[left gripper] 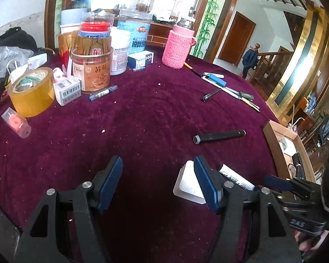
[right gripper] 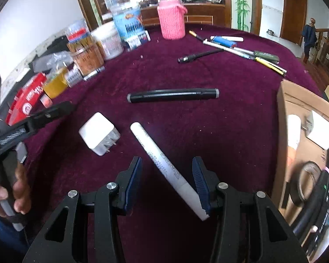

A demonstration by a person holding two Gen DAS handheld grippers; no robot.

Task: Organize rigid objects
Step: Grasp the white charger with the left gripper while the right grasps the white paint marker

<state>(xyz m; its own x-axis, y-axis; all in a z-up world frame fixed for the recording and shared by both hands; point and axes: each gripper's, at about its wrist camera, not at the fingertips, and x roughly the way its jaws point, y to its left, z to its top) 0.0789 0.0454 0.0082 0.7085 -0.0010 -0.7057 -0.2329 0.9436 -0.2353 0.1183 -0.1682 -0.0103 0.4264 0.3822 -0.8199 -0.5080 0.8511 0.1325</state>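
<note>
A white marker point(right gripper: 164, 164) lies slanted on the maroon cloth, between the open jaws of my right gripper point(right gripper: 167, 182); its near end touches the right pad. It also shows in the left wrist view point(left gripper: 236, 178). A white charger plug point(right gripper: 98, 135) lies left of it, partly behind my left gripper's right finger point(left gripper: 186, 183). My left gripper point(left gripper: 158, 179) is open and empty over bare cloth. A black marker point(right gripper: 173, 95) lies further out, also seen in the left wrist view point(left gripper: 219, 136).
A cardboard box point(right gripper: 284, 118) with several items stands at the right. Pens point(right gripper: 241, 50) lie at the far right, a pink knit-covered bottle point(right gripper: 172, 20) beyond. Jars, cans, a tape roll point(left gripper: 31, 92) and small boxes crowd the far left.
</note>
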